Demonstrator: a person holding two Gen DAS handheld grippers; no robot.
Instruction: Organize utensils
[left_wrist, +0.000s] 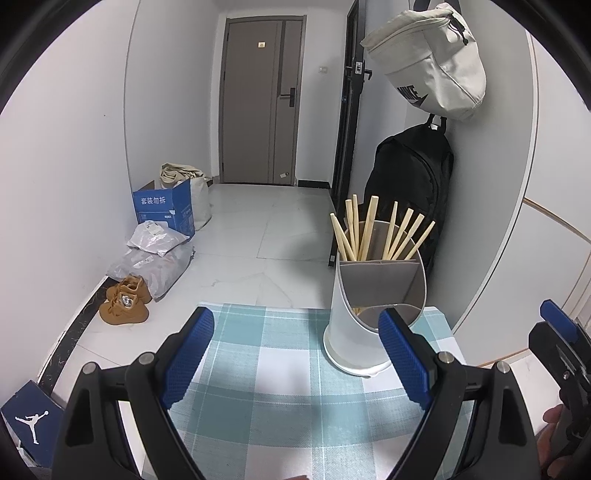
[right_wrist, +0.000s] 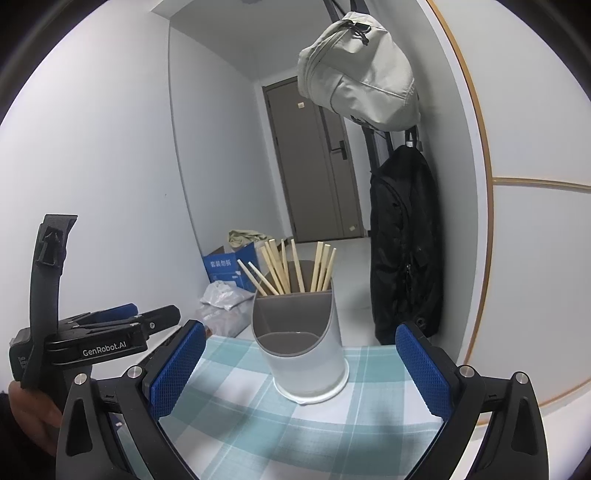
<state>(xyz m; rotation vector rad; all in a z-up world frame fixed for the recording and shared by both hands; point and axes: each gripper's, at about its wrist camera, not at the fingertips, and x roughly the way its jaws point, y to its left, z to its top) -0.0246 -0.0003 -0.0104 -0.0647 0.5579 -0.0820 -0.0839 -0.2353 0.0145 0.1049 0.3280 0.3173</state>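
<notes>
Two grippers hover over the checked tablecloth (left_wrist: 280, 373). White holder (right_wrist: 303, 354) stands upright on cloth near the wall; chopsticks (right_wrist: 291, 267) bunched in its rear compartment, front compartment looks empty. Left gripper (left_wrist: 295, 358): fingers apart, empty. Right gripper (right_wrist: 301, 369): fingers apart, empty.

Two handheld grippers, side by side. Left gripper (left_wrist: 295, 358) level, blue-padded fingers (left_wrist: 190, 358) spread wide, nothing between them. Right gripper (right_wrist: 301, 373) likewise spread wide and empty, pads (right_wrist: 424, 369) facing inward. Bare hand (right_wrist: 33, 417) partly visible gripping the left handle.
</notes>
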